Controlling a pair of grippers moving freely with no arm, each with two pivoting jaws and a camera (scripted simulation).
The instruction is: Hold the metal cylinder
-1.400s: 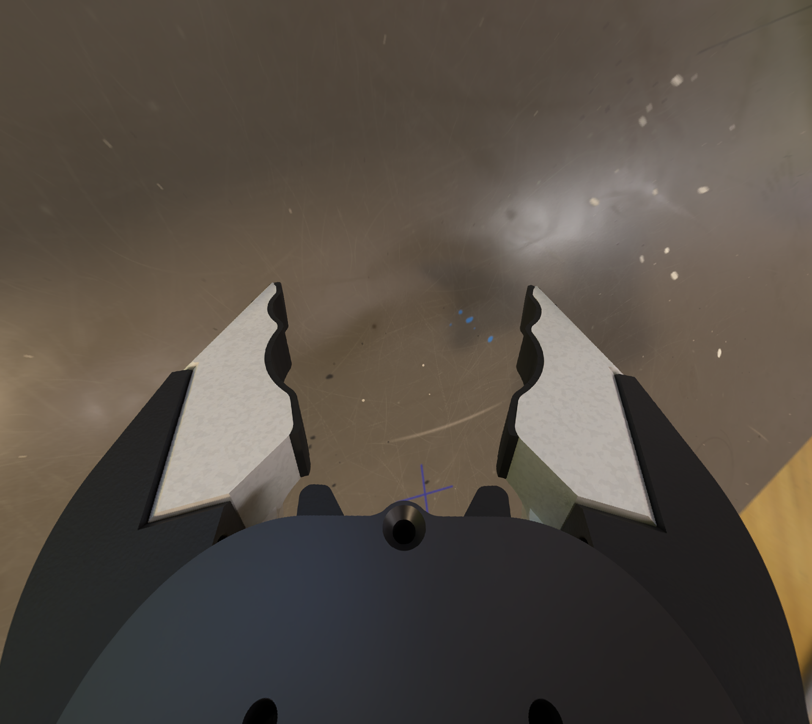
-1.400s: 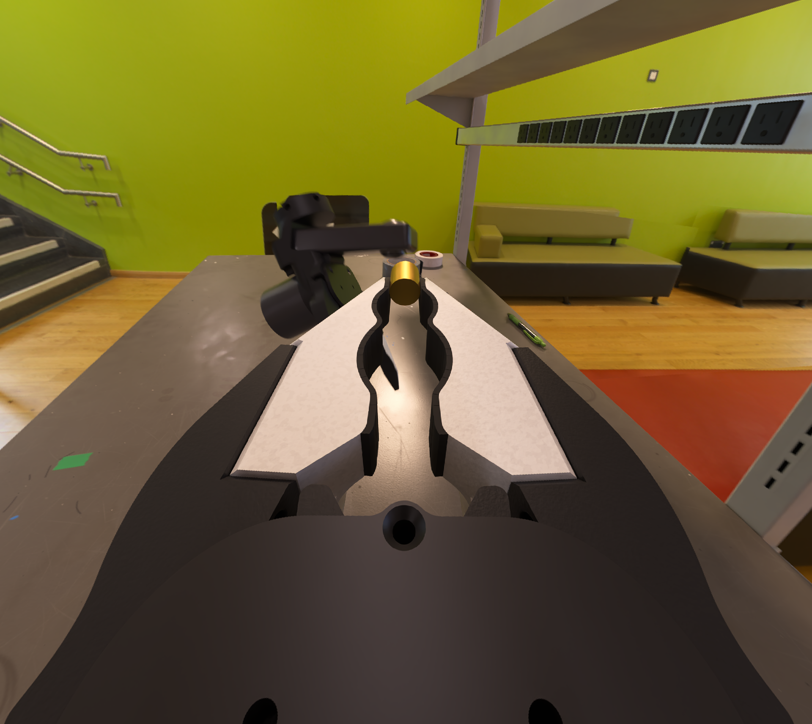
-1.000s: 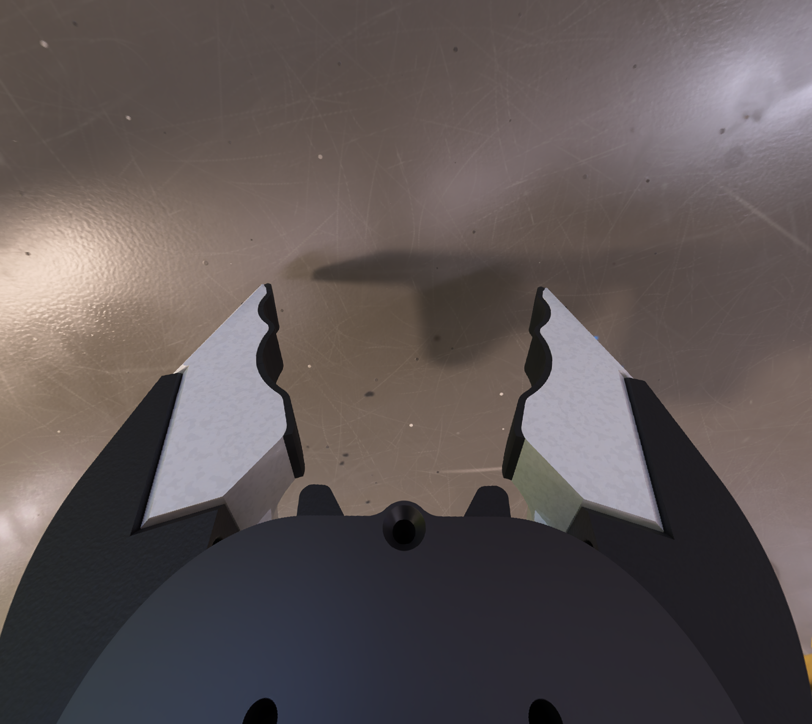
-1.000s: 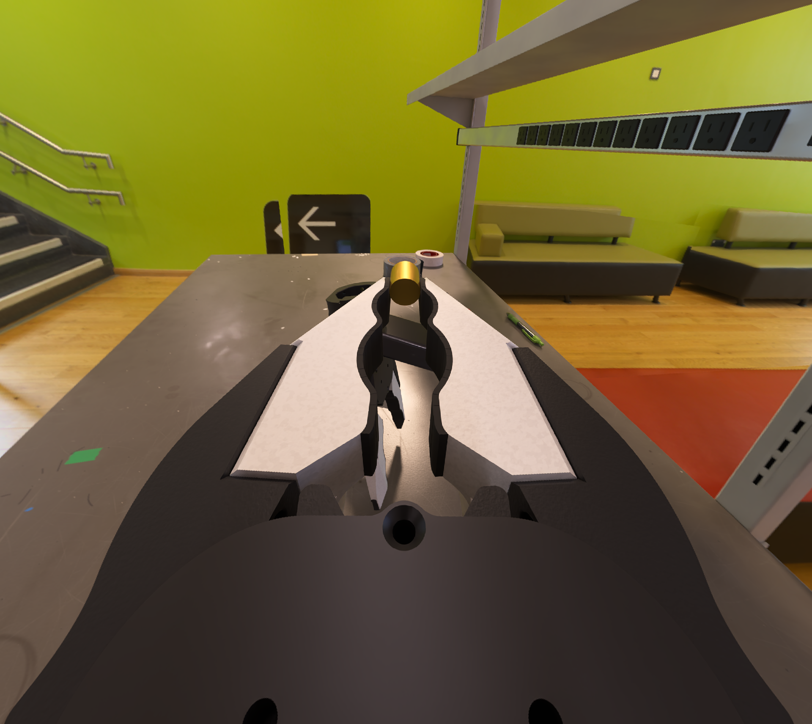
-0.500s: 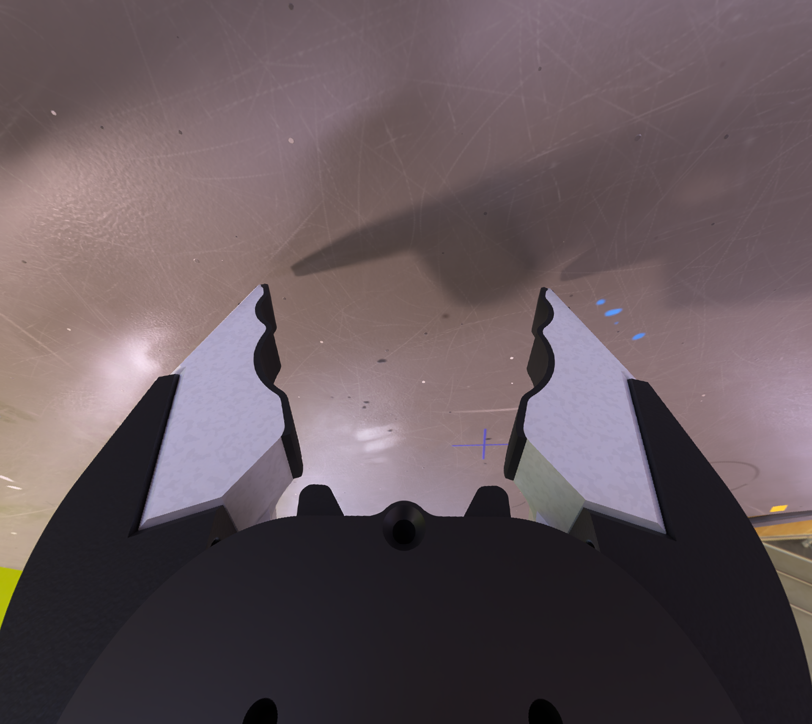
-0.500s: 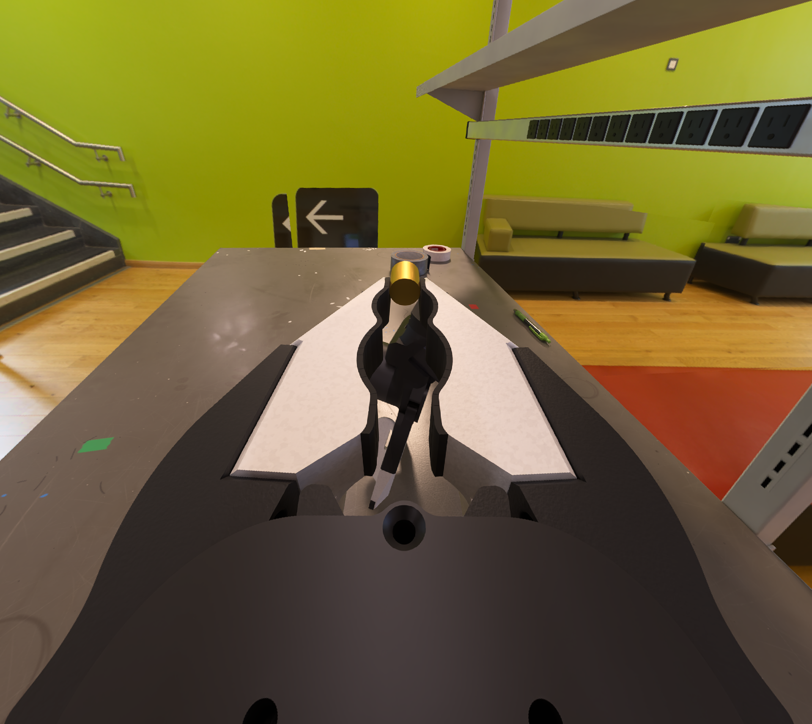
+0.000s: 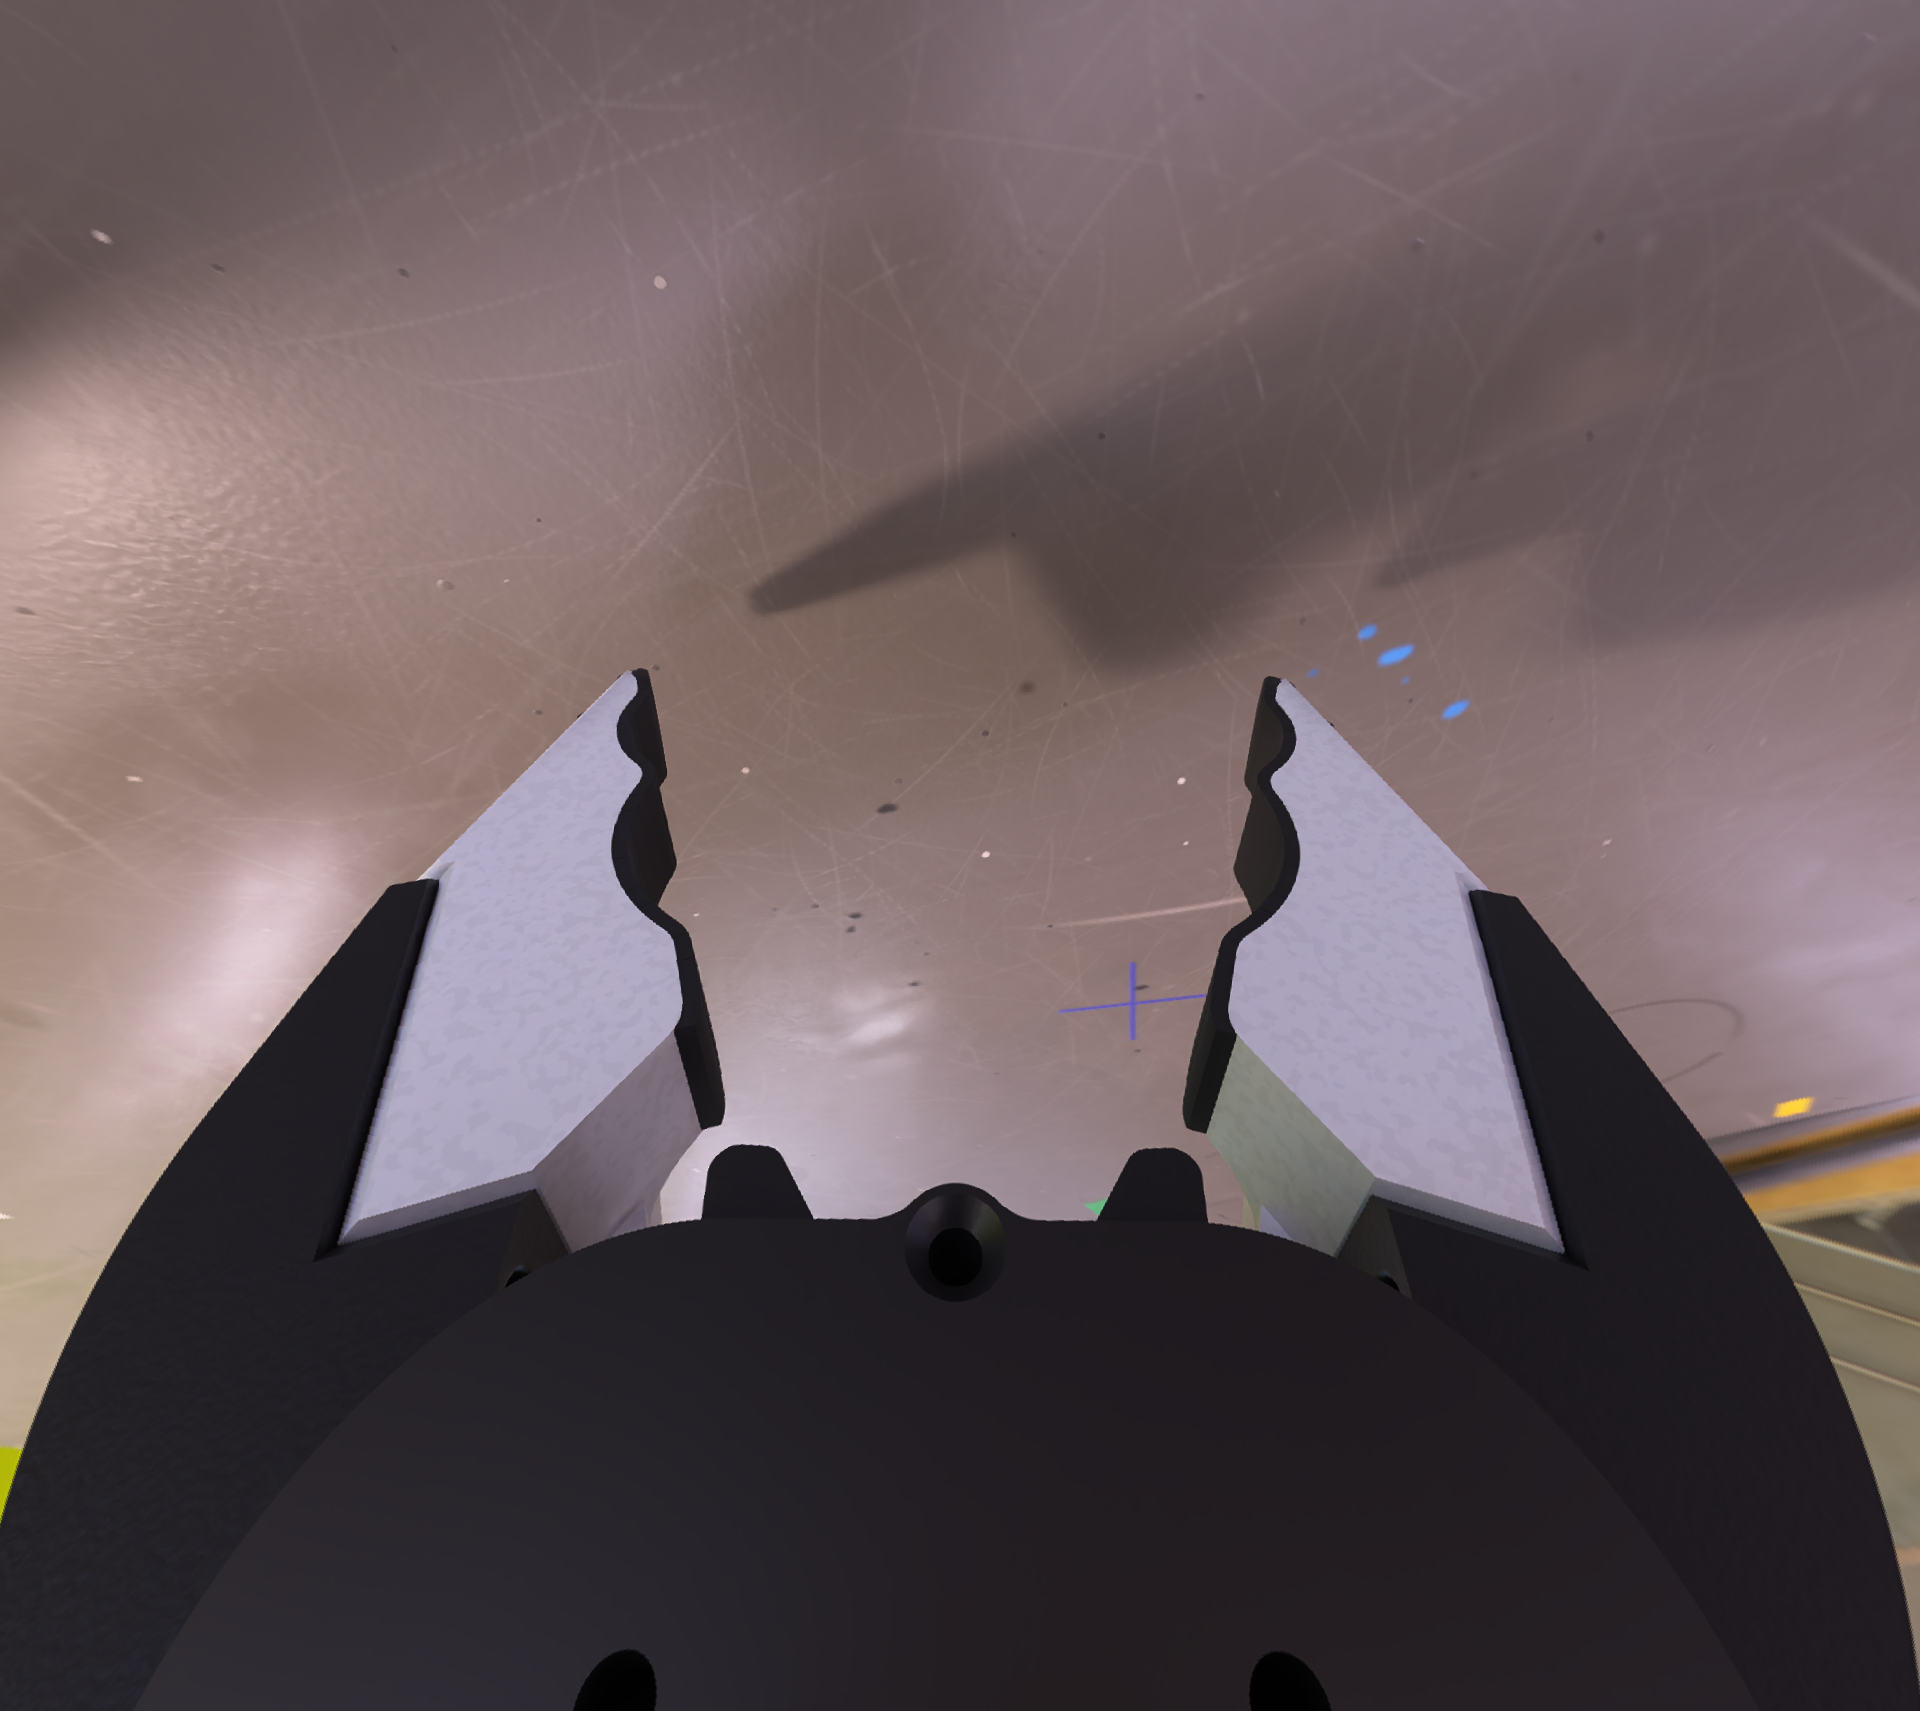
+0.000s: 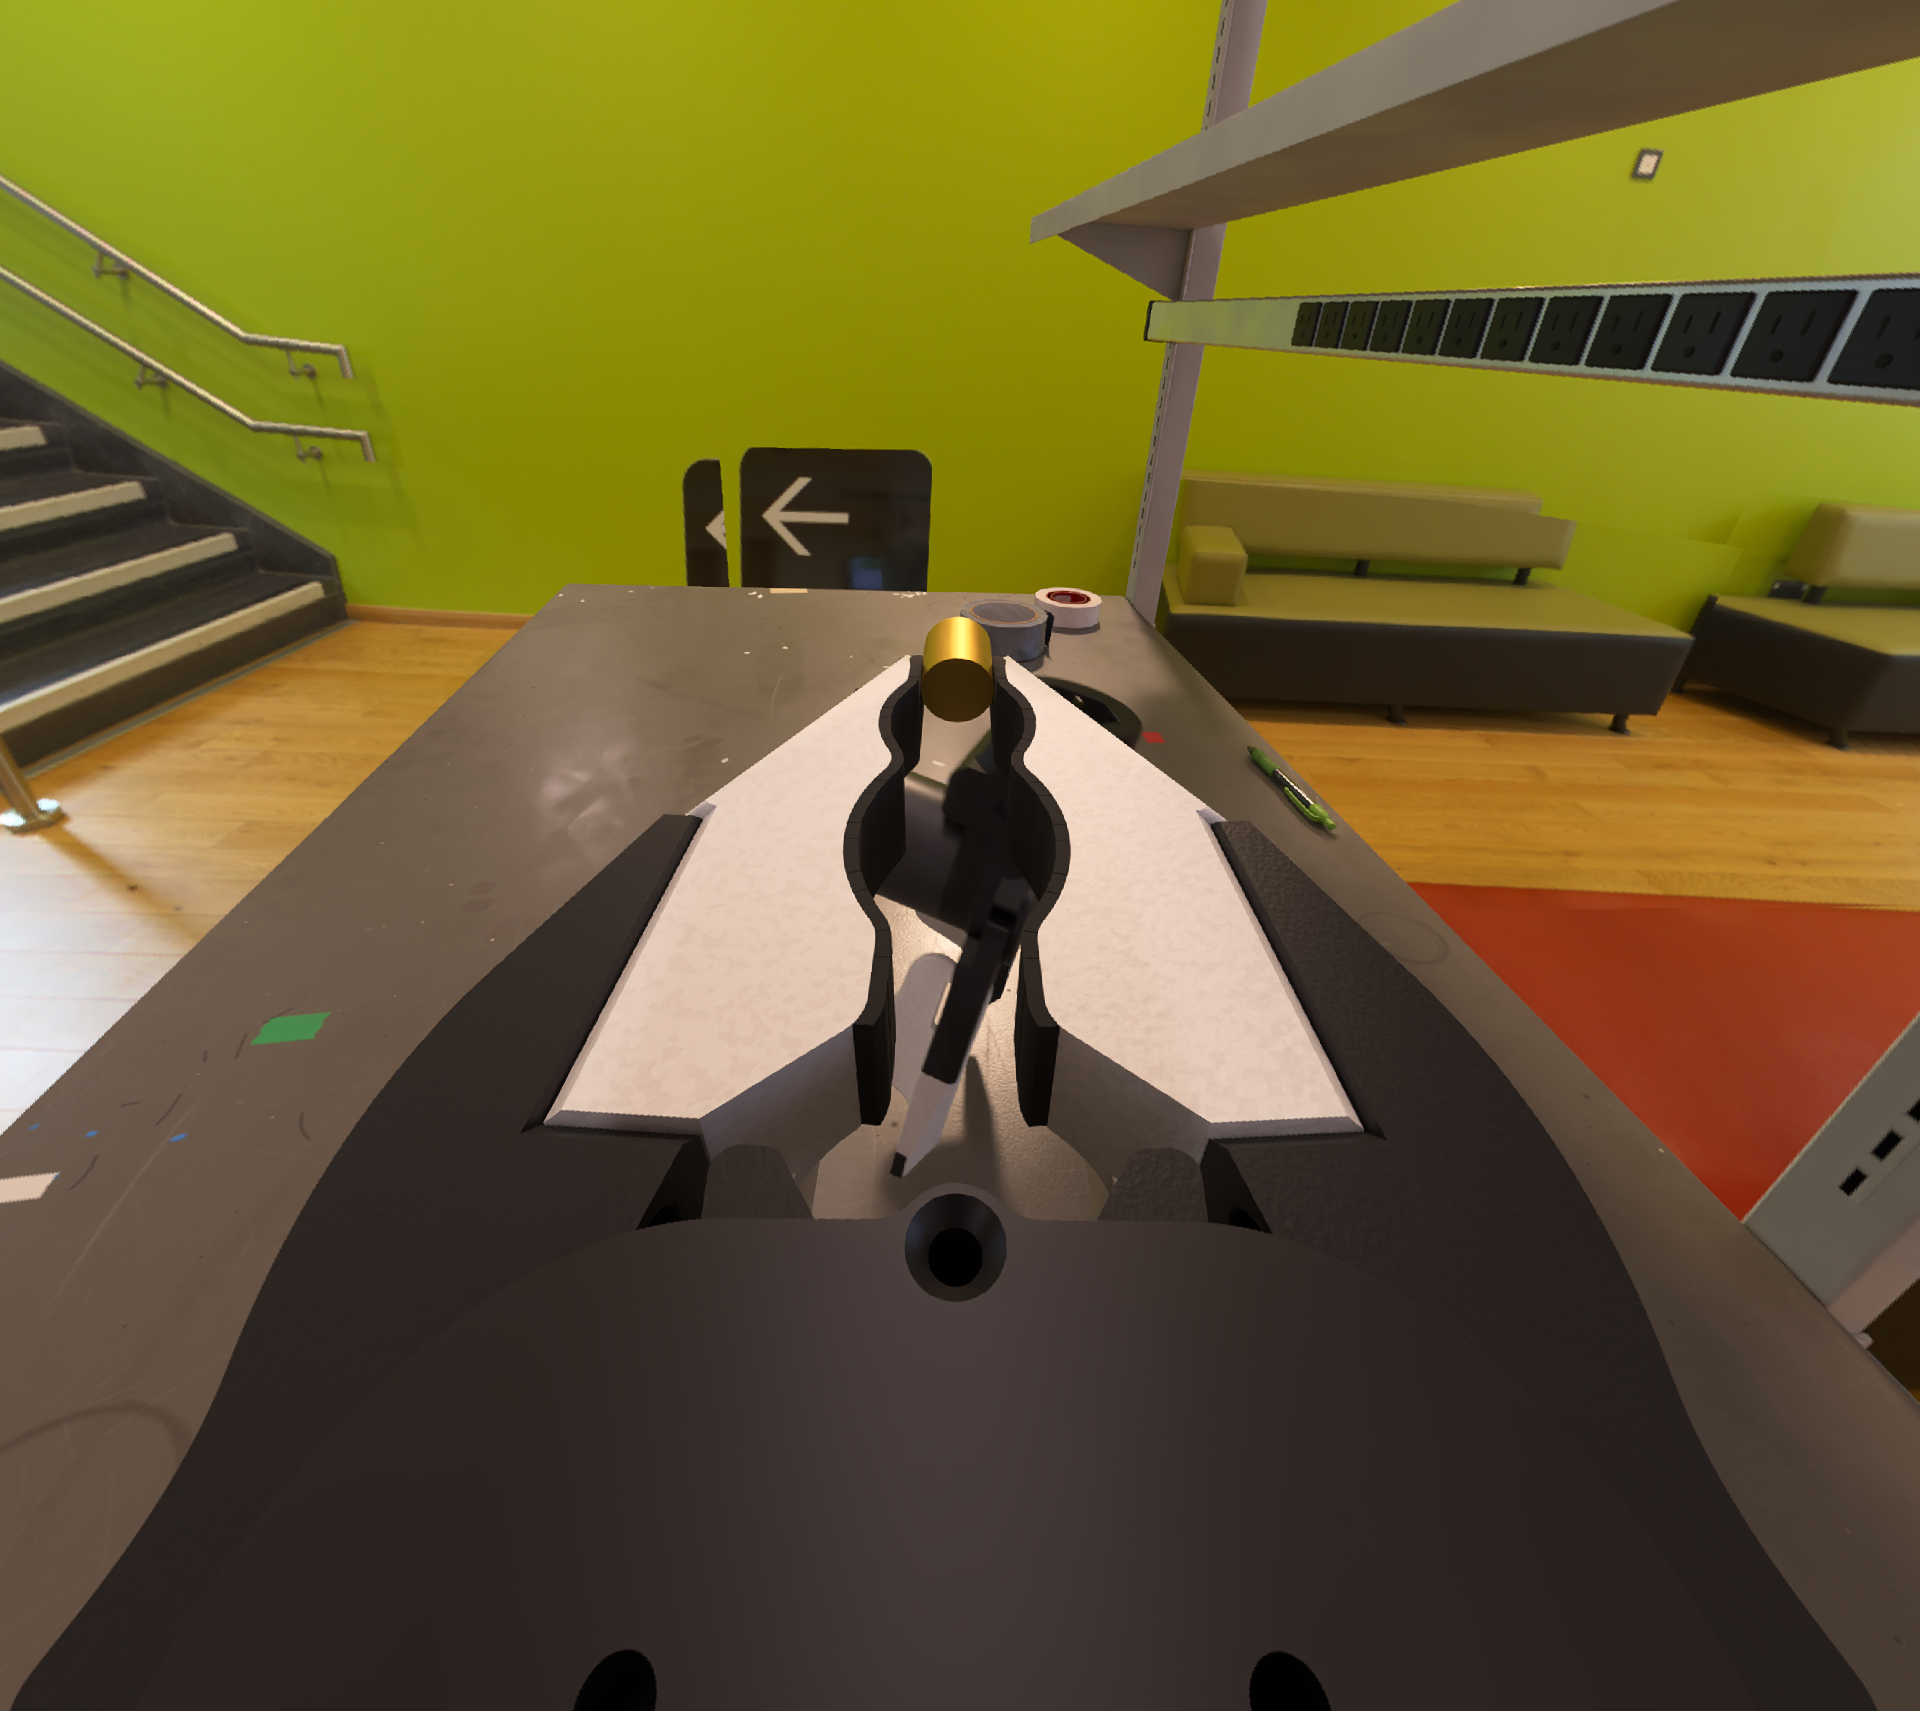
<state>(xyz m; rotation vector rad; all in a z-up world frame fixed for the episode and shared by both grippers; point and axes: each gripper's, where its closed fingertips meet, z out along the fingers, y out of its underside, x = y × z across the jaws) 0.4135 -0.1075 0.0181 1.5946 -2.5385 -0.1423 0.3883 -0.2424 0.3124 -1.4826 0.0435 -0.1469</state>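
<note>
Gripping one brass-coloured metal cylinder (image 8: 957,670) at its very fingertips, the right gripper (image 8: 957,685) has its jaws clamped on it above the grey table (image 8: 436,840). The left gripper (image 7: 954,679) faces scratched tabletop with jaws wide apart, holding nothing. Two tape rolls (image 8: 1008,620) (one grey, one white) sit at the far edge; one green pen (image 8: 1292,791) lies right.

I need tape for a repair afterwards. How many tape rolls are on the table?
2. A grey roll sits at the table's far end, just behind the gold cylinder; a white roll sits beside it, farther right. The tongs may hide others.
</note>
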